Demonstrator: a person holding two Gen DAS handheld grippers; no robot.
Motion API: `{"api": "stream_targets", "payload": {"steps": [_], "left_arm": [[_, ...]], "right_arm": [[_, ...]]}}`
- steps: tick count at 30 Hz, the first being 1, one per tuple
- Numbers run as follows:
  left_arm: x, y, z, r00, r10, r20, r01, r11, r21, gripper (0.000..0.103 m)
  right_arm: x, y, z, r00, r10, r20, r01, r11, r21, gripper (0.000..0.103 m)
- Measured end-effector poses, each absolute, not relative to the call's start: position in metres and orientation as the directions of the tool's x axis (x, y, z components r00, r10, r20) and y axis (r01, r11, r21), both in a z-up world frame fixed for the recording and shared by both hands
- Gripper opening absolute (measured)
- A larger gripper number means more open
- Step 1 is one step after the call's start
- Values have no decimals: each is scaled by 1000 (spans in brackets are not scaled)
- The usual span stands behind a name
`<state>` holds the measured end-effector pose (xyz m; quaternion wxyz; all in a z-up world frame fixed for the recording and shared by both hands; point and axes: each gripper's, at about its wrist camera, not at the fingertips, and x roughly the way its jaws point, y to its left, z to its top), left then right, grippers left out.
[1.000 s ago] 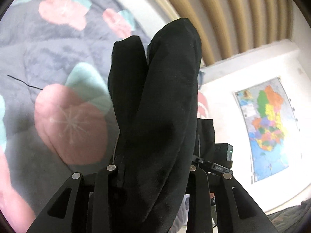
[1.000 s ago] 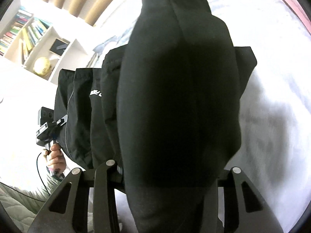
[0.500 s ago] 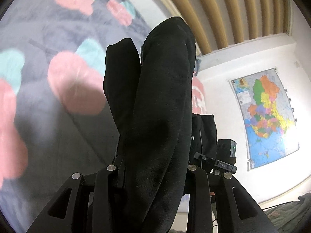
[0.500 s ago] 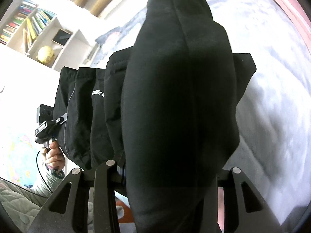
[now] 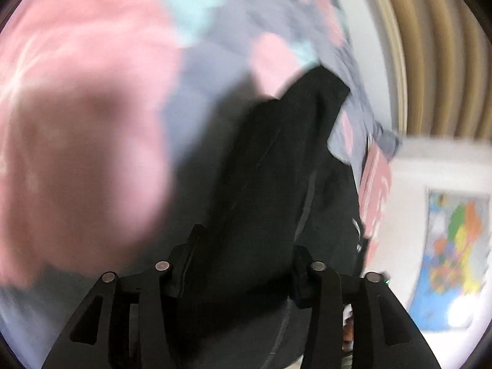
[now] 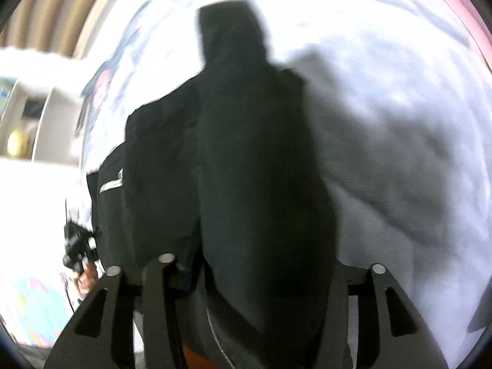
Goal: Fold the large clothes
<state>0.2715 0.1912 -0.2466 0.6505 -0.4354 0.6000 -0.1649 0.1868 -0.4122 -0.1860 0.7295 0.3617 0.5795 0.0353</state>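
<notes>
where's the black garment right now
The black garment sits between both grippers' fingers, filling the middle of each wrist view, its far end draped onto the floral bedspread.

**Black garment bunched over the bedspread**

Large black garment of soft, matte fabric point(image 5: 270, 184), gathered into thick lengthwise folds. Lies stretched forward and away over the quilted bedspread, casting a shadow on it. Narrows to a rounded end at the far side point(image 6: 230, 40). Shows a thin pale seam line and a small white marking near one edge. Blurred throughout.
</notes>
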Motion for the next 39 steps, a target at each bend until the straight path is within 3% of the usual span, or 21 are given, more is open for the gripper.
{"api": "stream_targets", "payload": {"steps": [2, 4, 6, 9, 13, 15, 18, 23, 27, 31, 39], "left_arm": [[270, 207, -256, 234, -763, -603, -362, 507, -782, 57], [268, 210, -237, 245, -723, -646, -327, 565, -757, 57], [267, 207, -209, 256, -662, -704, -273, 649, -710, 55], [267, 190, -149, 288, -528, -799, -121, 808, -577, 55], [260, 123, -84, 318, -429, -846, 166, 903, -396, 55], [258, 91, -76, 310, -436, -845, 247, 895, -371, 55], [253, 35, -91, 265, -426, -865, 323, 884, -337, 55], [257, -10, -168, 167, -270, -948, 310, 928, -209, 56], [268, -12, -173, 162, -229, -960, 280, 943, -178, 56], [274, 1, -147, 185, -266, -946, 249, 944, -217, 56], [272, 16, -43, 386, -238, -891, 309, 944, -118, 56]], "right_arm": [[183, -419, -188, 338, 460, -821, 406, 715, 569, 63], [176, -432, -184, 343, 431, -834, 424, 722, 547, 66], [169, -438, -166, 334, 312, -890, 429, 790, 438, 69], [163, -424, -123, 358, 166, -919, 401, 861, 312, 70], [165, -377, -83, 416, 193, -889, 281, 902, 327, 70], [179, -343, -84, 395, 206, -895, 217, 926, 309, 70], [188, -302, -107, 331, 104, -938, 163, 973, 165, 70], [199, -287, -166, 228, 46, -973, 159, 984, 84, 70], [205, -286, -175, 201, 32, -979, 181, 981, 70, 70], [204, -283, -152, 170, 30, -985, 210, 975, 66, 70], [200, -275, -53, 300, -9, -954, 222, 973, 60, 74]]}}
